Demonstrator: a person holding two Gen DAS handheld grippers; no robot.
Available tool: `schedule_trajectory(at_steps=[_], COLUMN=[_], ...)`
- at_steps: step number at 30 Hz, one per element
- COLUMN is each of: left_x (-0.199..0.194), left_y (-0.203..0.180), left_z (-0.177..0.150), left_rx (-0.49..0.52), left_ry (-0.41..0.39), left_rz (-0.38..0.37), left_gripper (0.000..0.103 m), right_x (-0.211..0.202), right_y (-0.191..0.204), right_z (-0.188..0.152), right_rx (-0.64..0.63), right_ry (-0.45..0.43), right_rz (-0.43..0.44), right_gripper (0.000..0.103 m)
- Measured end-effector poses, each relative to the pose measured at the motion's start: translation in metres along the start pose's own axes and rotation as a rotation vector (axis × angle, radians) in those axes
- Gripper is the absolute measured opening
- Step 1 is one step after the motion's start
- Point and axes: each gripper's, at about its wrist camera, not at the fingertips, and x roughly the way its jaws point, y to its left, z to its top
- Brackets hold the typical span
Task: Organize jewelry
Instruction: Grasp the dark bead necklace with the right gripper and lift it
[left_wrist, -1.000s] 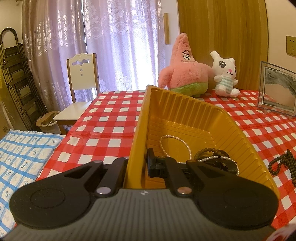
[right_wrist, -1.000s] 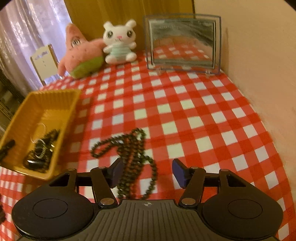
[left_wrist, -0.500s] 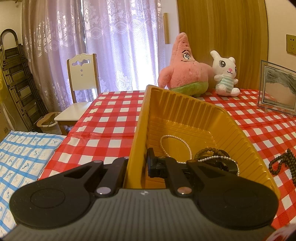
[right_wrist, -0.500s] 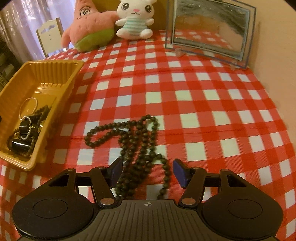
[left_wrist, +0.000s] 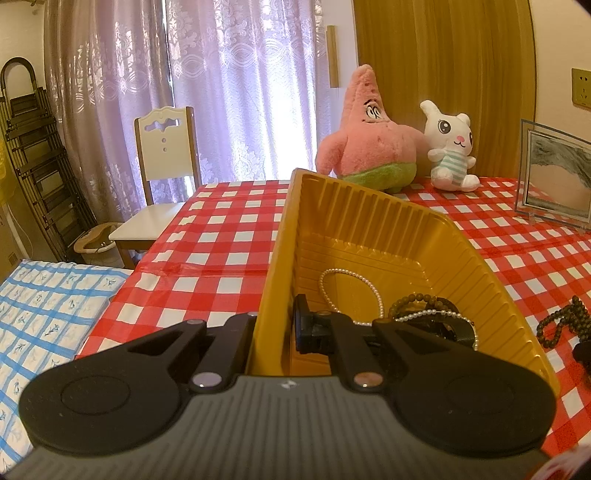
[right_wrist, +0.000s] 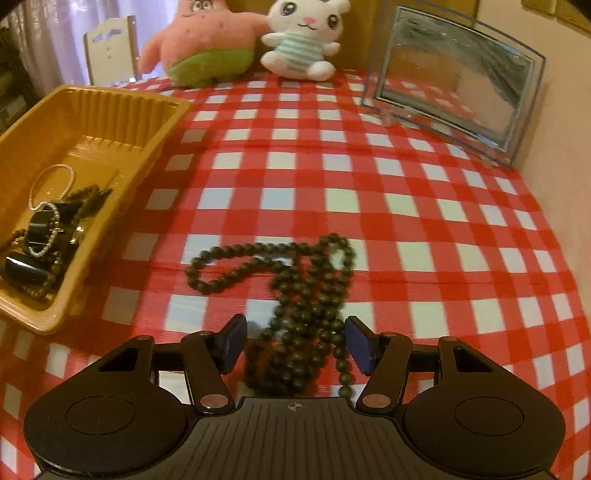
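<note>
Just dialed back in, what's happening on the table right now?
The left gripper is clamped on the near wall of the yellow tray, which already holds a pearl strand and dark bracelets. The right gripper is open, fingers on either side of the dark bead necklace lying on the checked tablecloth.

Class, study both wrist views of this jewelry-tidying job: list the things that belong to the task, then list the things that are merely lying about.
Part of the job:
- dark bead necklace on the tablecloth
- yellow tray
- pearl strand in the tray
- left gripper, clamped on the tray wall
- right gripper, open around the necklace

Just lying about:
- pink starfish plush
- white bunny plush
- glass frame
- chair
</note>
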Motion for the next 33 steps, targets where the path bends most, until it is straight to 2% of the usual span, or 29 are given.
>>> schedule_trajectory(at_steps=[3, 8, 16, 17, 18, 24, 26, 27, 33], left_x=[0.0, 0.0, -0.002, -0.002, -0.002, -0.002, -0.001, -0.002, -0.002], left_y=[-0.001, -0.001, -0.001, -0.001, 0.0, -0.002, -0.003, -0.003, -0.003], left_z=[0.0, 0.0, -0.002, -0.002, -0.003, -0.003, -0.002, -0.002, -0.003], left_rx=[0.0, 0.0, 0.001, 0.001, 0.001, 0.002, -0.001, -0.001, -0.001], left_ry=[-0.001, 0.0, 0.003, 0.003, 0.003, 0.003, 0.003, 0.003, 0.004], left_rz=[0.001, 0.002, 0.003, 0.004, 0.004, 0.004, 0.004, 0.004, 0.003], left_gripper=[0.007, 0.007, 0.007, 0.007, 0.007, 0.007, 0.007, 0.007, 0.007], right_x=[0.0, -0.001, -0.003, -0.004, -0.006, -0.007, -0.01, -0.013, -0.034], right_y=[0.004, 0.007, 0.004, 0.005, 0.005, 0.002, 0.0, -0.001, -0.013], right_z=[0.0, -0.001, -0.001, 0.0, 0.001, 0.002, 0.002, 0.003, 0.008], right_rx=[-0.014, -0.024, -0.012, -0.015, -0.019, -0.006, 0.004, 0.01, 0.058], right_ry=[-0.013, -0.026, -0.036, -0.045, -0.051, -0.051, -0.059, -0.065, -0.113], right_rz=[0.009, 0.024, 0.044, 0.049, 0.05, 0.054, 0.063, 0.068, 0.088], right_gripper=[0.039, 0.022, 0.02, 0.014, 0.014, 0.014, 0.014, 0.007, 0.007])
